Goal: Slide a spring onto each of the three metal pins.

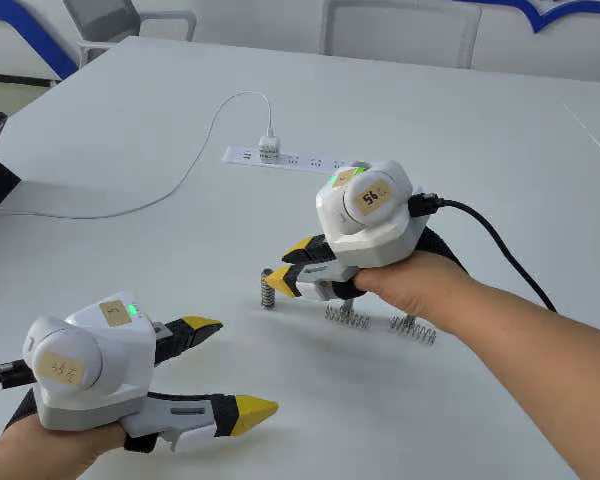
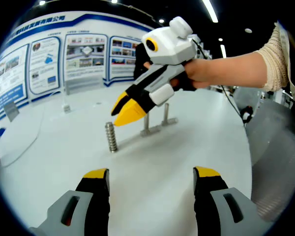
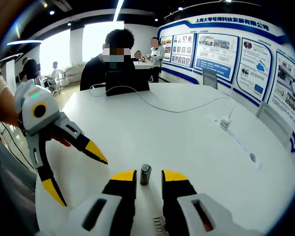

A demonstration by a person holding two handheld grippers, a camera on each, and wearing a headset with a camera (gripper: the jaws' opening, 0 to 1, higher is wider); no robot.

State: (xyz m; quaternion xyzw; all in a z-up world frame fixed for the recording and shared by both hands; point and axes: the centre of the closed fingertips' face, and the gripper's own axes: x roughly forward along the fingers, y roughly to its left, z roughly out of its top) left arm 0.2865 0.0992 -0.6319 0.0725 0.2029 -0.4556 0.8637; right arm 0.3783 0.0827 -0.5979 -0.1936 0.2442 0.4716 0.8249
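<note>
Where the white desk [image 1: 130, 120] carries the work, the right gripper [image 1: 286, 265] hangs low, jaws slightly parted and gripping nothing, tips just beside the end pin [image 3: 145, 169]. Left gripper [image 1: 232, 367] hovers well apart, jaws spread wide, empty. Two bare pins [image 2: 146, 125] stand behind the right gripper's tips. End pin wears a spring [image 2: 110, 137]. Two loose springs [image 1: 347, 316] lie near the right gripper.

Springs: three. One spring [image 1: 268, 289] upright on a pin, two loose springs [image 1: 347, 316] lying on the table [image 1: 130, 130] at its 4 o'clock. Metal pins [image 2: 146, 123]: three, two of them bare. Grippers: two, left gripper [image 1: 247, 365] and right gripper [image 1: 277, 270]. Power strip [image 1: 290, 158]: one. Chairs [image 1: 110, 20]: two, at 12 o'clock.
</note>
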